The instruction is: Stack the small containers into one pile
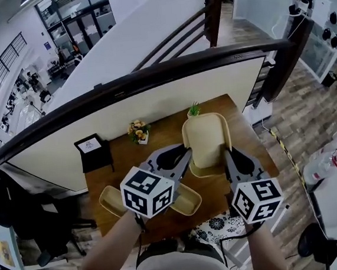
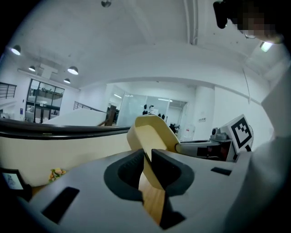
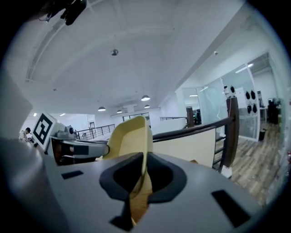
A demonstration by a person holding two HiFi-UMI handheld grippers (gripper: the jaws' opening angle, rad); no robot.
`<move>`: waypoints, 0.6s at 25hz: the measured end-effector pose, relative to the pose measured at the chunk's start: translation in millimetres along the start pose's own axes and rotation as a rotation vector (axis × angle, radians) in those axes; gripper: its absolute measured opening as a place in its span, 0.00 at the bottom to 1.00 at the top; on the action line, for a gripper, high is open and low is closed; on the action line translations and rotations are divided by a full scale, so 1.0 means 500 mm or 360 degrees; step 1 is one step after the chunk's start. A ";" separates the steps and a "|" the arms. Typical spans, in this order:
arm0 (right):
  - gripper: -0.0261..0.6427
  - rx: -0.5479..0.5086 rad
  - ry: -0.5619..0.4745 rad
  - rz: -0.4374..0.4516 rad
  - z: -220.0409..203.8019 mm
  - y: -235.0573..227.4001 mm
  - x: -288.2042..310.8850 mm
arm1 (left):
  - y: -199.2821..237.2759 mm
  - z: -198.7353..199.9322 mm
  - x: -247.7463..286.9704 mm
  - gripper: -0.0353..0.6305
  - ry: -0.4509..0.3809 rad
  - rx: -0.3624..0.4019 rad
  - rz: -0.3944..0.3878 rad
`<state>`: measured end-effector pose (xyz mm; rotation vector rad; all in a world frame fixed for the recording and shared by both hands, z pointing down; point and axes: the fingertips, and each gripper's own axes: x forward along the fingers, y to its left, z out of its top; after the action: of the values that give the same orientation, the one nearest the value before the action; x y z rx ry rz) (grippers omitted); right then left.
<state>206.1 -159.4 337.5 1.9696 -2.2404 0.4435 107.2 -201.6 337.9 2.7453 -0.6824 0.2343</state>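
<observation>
A cream, shallow container (image 1: pixel 207 138) hangs in the air above the wooden table (image 1: pixel 122 176), held from both sides. My left gripper (image 1: pixel 181 157) is shut on its left rim, my right gripper (image 1: pixel 225 155) on its right rim. The left gripper view shows the thin rim pinched at my left gripper (image 2: pixel 147 170), the container (image 2: pixel 152 132) tilting up beyond. In the right gripper view my right gripper (image 3: pixel 140 175) clamps the other rim of the container (image 3: pixel 129 136). More cream containers (image 1: pixel 111 201) lie on the table below, partly hidden by the left marker cube.
At the table's back stand a small flower pot (image 1: pixel 138 132), a green plant (image 1: pixel 194 109) and a black framed sign (image 1: pixel 93 148). A dark curved railing (image 1: pixel 151 75) runs behind the table. Office chairs (image 1: pixel 21 211) stand at the left, wood floor at the right.
</observation>
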 end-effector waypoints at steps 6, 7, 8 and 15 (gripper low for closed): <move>0.10 -0.0107 0.0008 0.0067 -0.003 0.087 -0.070 | -0.036 -0.015 -0.100 0.14 -0.0042 0.0038 -0.0036; 0.10 -0.0096 0.0015 0.0079 -0.010 0.097 -0.078 | -0.042 -0.019 -0.114 0.14 -0.0044 0.0042 -0.0036; 0.10 -0.0071 0.0024 0.0094 -0.017 0.105 -0.085 | -0.048 -0.025 -0.126 0.14 -0.0043 0.0044 -0.0034; 0.09 0.0019 0.0155 0.0137 -0.090 0.139 -0.124 | -0.087 -0.091 -0.187 0.15 0.0059 0.0007 -0.0026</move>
<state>142.0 -79.6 353.2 1.8206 -2.2735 0.5517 42.7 -110.0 348.4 2.7426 -0.6499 0.2828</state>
